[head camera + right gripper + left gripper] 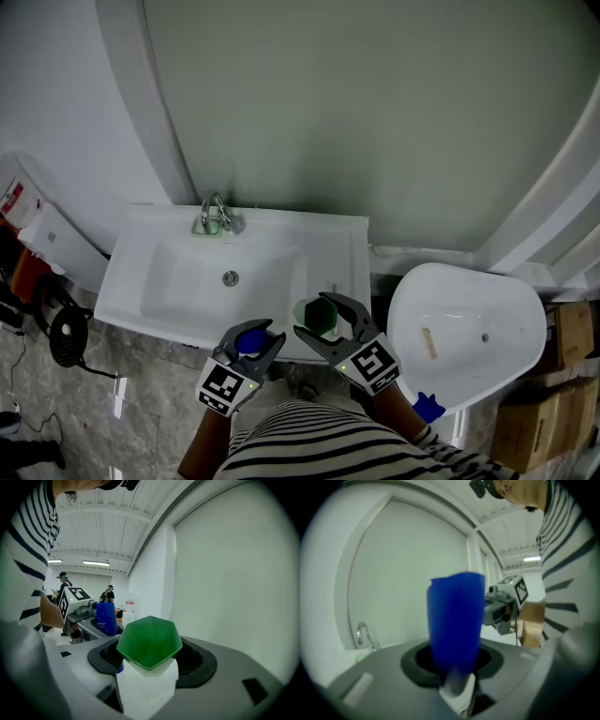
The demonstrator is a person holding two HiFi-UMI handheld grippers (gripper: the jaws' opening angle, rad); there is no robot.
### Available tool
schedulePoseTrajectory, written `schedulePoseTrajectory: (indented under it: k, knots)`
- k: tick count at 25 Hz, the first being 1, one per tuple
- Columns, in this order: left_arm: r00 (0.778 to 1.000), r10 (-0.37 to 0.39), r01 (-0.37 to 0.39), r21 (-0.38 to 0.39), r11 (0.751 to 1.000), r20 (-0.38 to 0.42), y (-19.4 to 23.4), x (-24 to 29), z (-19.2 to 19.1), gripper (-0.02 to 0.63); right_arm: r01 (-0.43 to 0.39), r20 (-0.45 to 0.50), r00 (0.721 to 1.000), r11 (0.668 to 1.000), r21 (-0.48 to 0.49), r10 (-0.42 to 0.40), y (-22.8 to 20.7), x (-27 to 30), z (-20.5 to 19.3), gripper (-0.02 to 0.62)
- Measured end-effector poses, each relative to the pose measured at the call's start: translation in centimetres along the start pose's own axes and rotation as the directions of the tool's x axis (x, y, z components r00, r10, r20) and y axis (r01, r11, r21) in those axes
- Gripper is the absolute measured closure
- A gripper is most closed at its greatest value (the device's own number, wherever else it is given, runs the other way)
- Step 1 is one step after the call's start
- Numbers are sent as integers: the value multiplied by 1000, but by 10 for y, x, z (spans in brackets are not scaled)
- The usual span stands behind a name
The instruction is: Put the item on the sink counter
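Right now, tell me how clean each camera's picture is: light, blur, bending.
Head view: dim, floor nearly black, wall arches bowed around the sink. Left gripper view: fisheye with black corners, blue container close and blurred, ceiling light glaring. Right gripper view: same dark rim, green-topped container fairly sharp, far background soft.
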State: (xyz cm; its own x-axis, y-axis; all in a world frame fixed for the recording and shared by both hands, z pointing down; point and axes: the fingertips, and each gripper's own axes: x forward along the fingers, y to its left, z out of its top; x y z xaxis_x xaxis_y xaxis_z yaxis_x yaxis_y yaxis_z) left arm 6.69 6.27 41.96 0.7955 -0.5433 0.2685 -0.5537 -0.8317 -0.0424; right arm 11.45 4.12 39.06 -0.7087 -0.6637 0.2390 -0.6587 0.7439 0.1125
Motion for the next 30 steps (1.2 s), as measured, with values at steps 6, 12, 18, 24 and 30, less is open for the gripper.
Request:
schedulePoseTrajectory:
  k: [6,12,18,24,30]
  knots:
    - [999,-38,38,-9,999,1,37,17,0,469,43,-27,999,999,16,-42,-23,25,0,275]
    - [996,-89,89,-1,996,-8,82,33,-1,469,83,-66,995,996,35,-81,-50,63,0,275]
    - [991,-134,134,3,991,-16,122,38,-10,469,107,-101,990,993,40,-103,-66,106,-2,275]
    - [986,-168,168,5,986,-11,160,40,-19,469,143,-133,982,988,55,-135,-79,148,-6,276]
    - [976,-218,218,4,976,-14,183,46,-31,469,162,-170,974,984,74,-147,-95,191,-22,275]
